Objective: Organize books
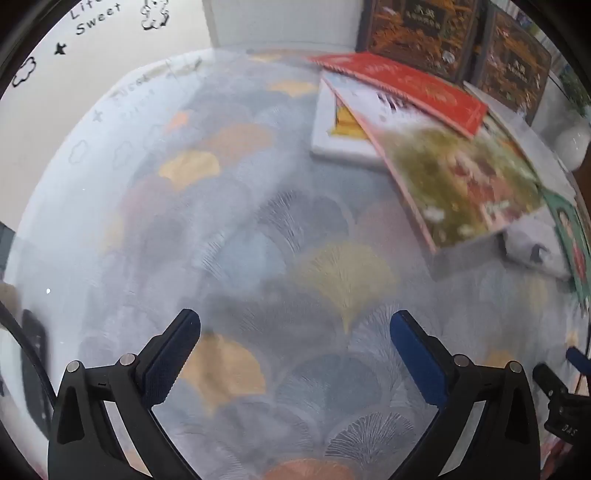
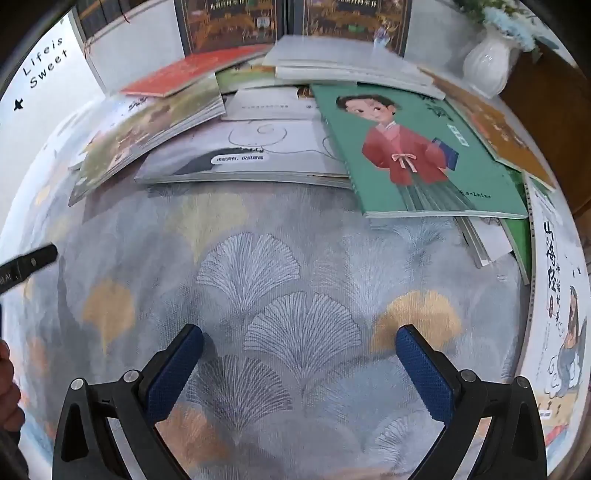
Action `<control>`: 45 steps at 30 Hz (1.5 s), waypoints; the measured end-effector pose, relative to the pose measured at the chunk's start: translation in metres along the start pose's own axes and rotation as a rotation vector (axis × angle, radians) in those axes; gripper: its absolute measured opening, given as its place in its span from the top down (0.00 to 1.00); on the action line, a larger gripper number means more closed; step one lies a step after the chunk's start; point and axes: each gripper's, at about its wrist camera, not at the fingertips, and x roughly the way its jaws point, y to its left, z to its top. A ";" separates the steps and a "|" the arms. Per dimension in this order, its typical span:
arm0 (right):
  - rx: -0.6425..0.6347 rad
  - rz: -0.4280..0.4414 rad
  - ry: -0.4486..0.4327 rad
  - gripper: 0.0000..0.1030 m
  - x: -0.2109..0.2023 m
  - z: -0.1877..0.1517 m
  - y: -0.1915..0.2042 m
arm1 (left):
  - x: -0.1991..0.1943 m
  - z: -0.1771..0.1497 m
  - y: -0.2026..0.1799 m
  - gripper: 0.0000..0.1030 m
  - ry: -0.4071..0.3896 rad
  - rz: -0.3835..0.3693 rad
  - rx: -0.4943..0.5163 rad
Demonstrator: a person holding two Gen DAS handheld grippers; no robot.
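Left wrist view. The left gripper (image 1: 295,328) points steeply down at the tablecloth (image 1: 236,236), a fan-leaf print. Jaws stand wide, nothing between them, only bare cloth below. The books lie ahead of the right jaw and off to its right: a red book (image 1: 406,88) on top, a green-and-pink picture book (image 1: 461,184) under it with its near corner jutting toward the jaws, a white book (image 1: 332,140) lowest. All are well apart from the pads. 2 dark boxed volumes (image 1: 417,33) stand upright behind the heap. The view is blurred, so edges are hard to read.

Right wrist view. The right gripper (image 2: 299,339) also points steeply down with jaws wide and empty over the cloth. Ahead of the jaws the heap spreads across the whole far side. A green book with a red-robed figure (image 2: 424,155) lies ahead of the right jaw, overlapping a grey-white book (image 2: 240,162) that lies straight ahead. A white book with black brush lettering (image 2: 554,295) lies beside the right jaw, out at the frame edge. A white vase (image 2: 487,62) stands far right, behind the books.

Judgement: the step is choosing a first book. The green book lies uppermost and its near edge overhangs the cloth, so 1 pad can slide under that edge. Better to take a top book than pull one from beneath. Keep clear of the vase.
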 end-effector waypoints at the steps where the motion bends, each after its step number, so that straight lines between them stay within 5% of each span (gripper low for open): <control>1: 0.003 -0.009 -0.006 0.00 -0.005 0.002 -0.001 | -0.008 0.003 0.001 0.00 -0.020 -0.001 0.001; 9: -0.026 -0.070 -0.275 0.00 -0.091 0.044 -0.002 | -0.081 0.038 -0.005 0.00 -0.193 -0.092 0.044; 16: 0.022 -0.009 -0.379 0.00 -0.125 0.090 -0.011 | -0.089 0.088 -0.011 0.00 -0.222 -0.155 0.028; 35: -0.039 0.014 -0.410 0.00 -0.126 0.142 0.000 | -0.068 0.121 -0.012 0.00 -0.180 -0.173 0.024; 45: -0.075 0.148 -0.406 0.00 -0.089 0.188 0.004 | -0.041 0.149 -0.035 0.00 -0.150 -0.222 0.026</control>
